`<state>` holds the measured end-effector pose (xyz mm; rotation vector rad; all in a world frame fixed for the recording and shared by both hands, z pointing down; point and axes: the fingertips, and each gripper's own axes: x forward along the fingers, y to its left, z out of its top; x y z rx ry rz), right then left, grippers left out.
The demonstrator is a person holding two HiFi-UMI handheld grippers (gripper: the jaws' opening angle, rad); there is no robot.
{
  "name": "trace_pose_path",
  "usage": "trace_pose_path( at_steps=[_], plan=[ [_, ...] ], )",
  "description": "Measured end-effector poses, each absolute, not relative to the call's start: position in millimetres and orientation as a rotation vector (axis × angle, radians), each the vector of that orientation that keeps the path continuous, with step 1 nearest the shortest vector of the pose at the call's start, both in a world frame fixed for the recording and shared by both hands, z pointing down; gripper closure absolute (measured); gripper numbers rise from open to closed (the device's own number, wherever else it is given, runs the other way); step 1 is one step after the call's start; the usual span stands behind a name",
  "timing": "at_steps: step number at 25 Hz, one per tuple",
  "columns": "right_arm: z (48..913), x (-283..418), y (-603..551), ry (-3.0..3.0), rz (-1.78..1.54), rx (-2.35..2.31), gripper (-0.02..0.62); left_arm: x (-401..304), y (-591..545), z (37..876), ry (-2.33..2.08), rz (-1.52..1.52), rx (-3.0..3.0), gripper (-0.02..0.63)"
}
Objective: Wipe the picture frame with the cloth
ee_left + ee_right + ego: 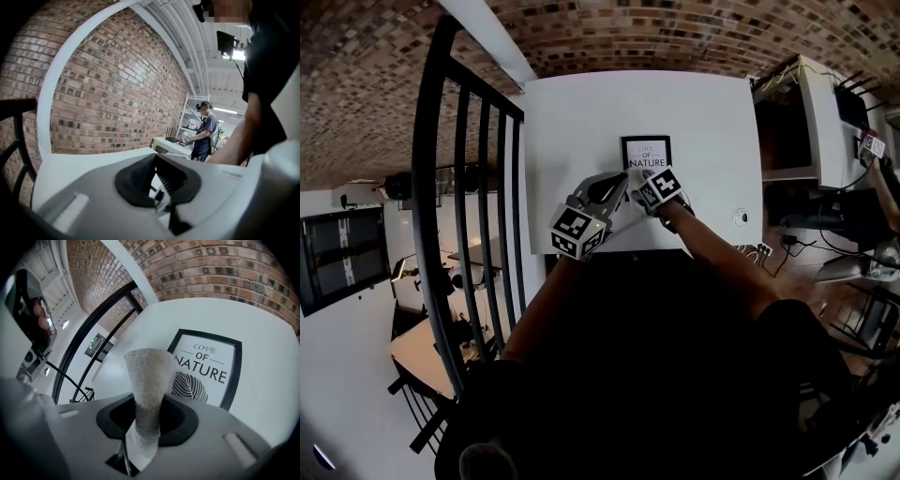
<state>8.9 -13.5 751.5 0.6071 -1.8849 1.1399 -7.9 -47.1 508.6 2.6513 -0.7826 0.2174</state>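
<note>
Grey cloth (146, 376) — one — pinched by right tool (146, 420); left tool (157, 180) closed, empty; one picture frame (206, 369).

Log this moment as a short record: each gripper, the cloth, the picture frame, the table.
left gripper: jaws together, nothing between them
right gripper: jaws shut on the cloth
cloth: pale, sticks out past the jaws toward the frame
picture frame: black, lying flat on the table, print facing up
table: white
cloth touching frame: cannot tell
</note>
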Motion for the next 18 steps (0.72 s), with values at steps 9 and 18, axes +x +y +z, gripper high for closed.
trace_pose_path(
  at_steps=[9, 18],
  plan=[
    [738, 47, -91, -1.912, 1.125, 0.796, 0.479, -4, -57, 511, -0.776, 0.231, 2.64, 0.606],
    [744, 77, -164, -1.841, 1.145, 0.931, 0.479, -17, -70, 522, -0.846, 0.244, 2.637, 0.606]
  ],
)
